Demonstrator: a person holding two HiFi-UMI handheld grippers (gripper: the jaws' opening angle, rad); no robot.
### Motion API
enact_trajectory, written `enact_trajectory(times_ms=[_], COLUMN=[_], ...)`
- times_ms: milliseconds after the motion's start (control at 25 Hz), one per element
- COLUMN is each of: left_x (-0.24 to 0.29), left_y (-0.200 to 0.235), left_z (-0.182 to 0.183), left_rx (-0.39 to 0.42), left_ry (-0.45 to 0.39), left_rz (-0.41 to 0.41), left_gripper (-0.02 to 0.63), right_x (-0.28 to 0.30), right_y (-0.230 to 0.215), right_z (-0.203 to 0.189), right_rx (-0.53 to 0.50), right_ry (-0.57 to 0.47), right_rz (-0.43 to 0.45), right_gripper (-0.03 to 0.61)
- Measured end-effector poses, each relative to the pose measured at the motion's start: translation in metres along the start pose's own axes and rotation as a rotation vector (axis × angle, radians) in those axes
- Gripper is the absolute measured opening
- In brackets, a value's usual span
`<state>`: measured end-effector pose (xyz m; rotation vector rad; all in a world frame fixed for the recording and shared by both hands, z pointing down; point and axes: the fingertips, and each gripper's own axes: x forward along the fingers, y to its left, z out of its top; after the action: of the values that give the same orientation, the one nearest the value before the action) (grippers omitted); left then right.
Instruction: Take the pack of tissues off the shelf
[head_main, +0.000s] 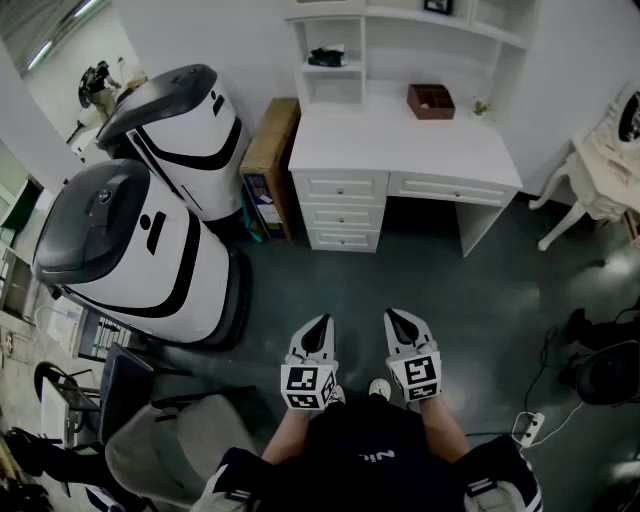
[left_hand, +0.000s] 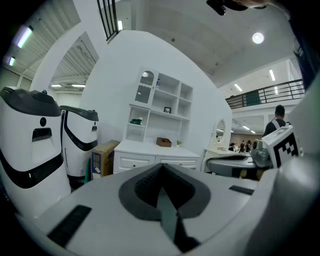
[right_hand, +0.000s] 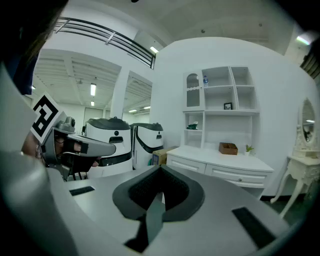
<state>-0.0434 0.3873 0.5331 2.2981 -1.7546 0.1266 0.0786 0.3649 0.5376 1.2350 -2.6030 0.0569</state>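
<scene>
The left tool (head_main: 320, 325) and the right tool (head_main: 397, 320) lie nearest, held side by side, low in front of me over the dark grey floor (head_main: 500, 290). The gripper views show both tools clenched, pads together, with nothing between them.

The small green pack of tissues (left_hand: 136, 121) sits on the lowest open shelf (head_main: 330, 68) at the left end of the white shelving unit. That is above the back left corner of the white drawer-fronted worktop (head_main: 400, 150). The pack is well apart from both tools. At this range I cannot resolve which way it lies.

I judge the step in hand to be the approach. Procedure:

1. I close in squarely on the worktop's front edge, keeping clear of the brown cardboard box (head_main: 268, 150) standing against its left side.
2. I release one tool before it enters the compartment, because the side walls look close.
3. I enter level, bracket the pack across its narrower dimension, and clench lightly, since a soft pack should give.
4. I withdraw straight out over the shelf's front edge.
</scene>
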Motion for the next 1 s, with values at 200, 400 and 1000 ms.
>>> enact_trajectory(times_ms=[200, 400, 1000], left_x=[0.002, 0.007, 0.046], left_y=[-0.006, -0.011, -0.041], left_z=[-0.002, -0.003, -0.028], left_rx=[0.014, -0.008, -0.070], left_ry=[0.001, -0.013, 0.061], left_rz=[0.001, 0.011, 0.057], left_gripper=[0.003, 0.005, 0.379], right_x=[0.001, 0.004, 0.002], right_y=[-0.002, -0.021, -0.077], right_z=[-0.003, 0.001, -0.023], right_rx=[-0.007, -0.005, 0.030], right_ry=[0.000, -0.034, 0.013], right_rz=[0.015, 0.002, 0.078], right_gripper=[0.006, 0.009, 0.460])
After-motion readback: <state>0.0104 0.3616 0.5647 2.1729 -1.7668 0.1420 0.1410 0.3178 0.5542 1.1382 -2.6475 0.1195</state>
